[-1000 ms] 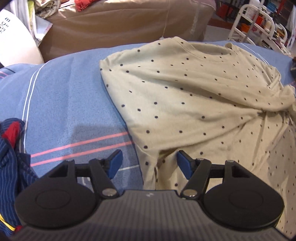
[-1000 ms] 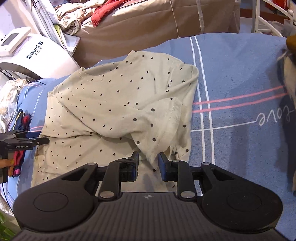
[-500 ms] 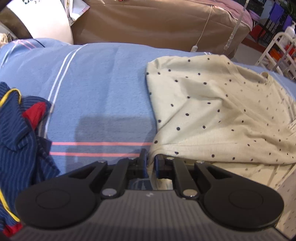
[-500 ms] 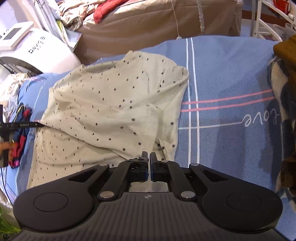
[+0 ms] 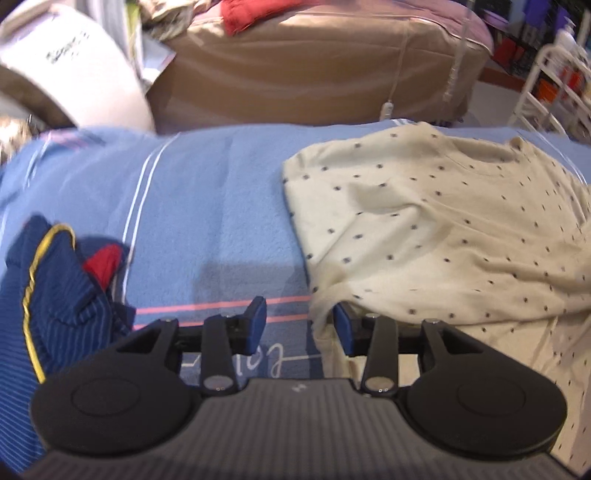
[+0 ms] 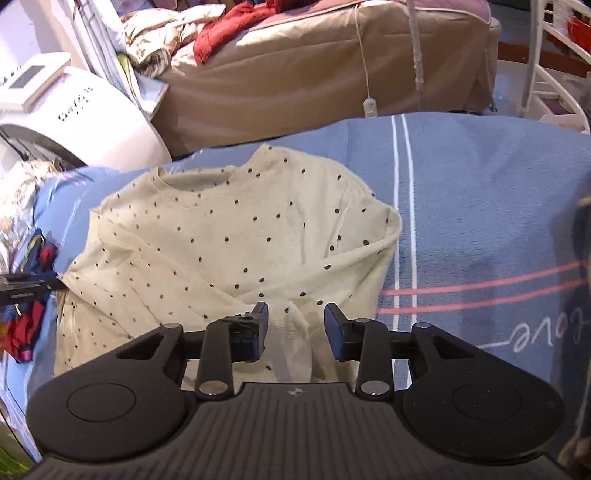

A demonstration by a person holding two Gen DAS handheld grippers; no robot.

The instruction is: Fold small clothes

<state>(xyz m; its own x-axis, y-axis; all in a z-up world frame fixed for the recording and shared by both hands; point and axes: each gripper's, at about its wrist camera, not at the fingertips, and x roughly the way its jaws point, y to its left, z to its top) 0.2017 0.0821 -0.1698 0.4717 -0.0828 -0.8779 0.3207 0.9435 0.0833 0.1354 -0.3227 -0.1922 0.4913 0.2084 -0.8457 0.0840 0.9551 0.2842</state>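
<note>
Shirt (image 6: 236,236) top now folded down over its body, both jaws opening, empty.

Shirt (image 6: 236,236) lies on blanket (image 5: 214,206) w/ neckline at far edge, lower part folded up over body; left gripper (image 5: 298,325) sits at shirt's left edge, right gripper (image 6: 295,325) at its near right part, both jaws opening w/ cloth edge between, pads not pressing. Crumpled striped garment (image 5: 44,295) lies on blanket well left of shirt. Behind blanket: covered sofa (image 6: 325,66) w/ clothes pile (image 6: 192,29) on it, machine (image 6: 74,110) to its left, rack (image 5: 554,85) far right.
</note>
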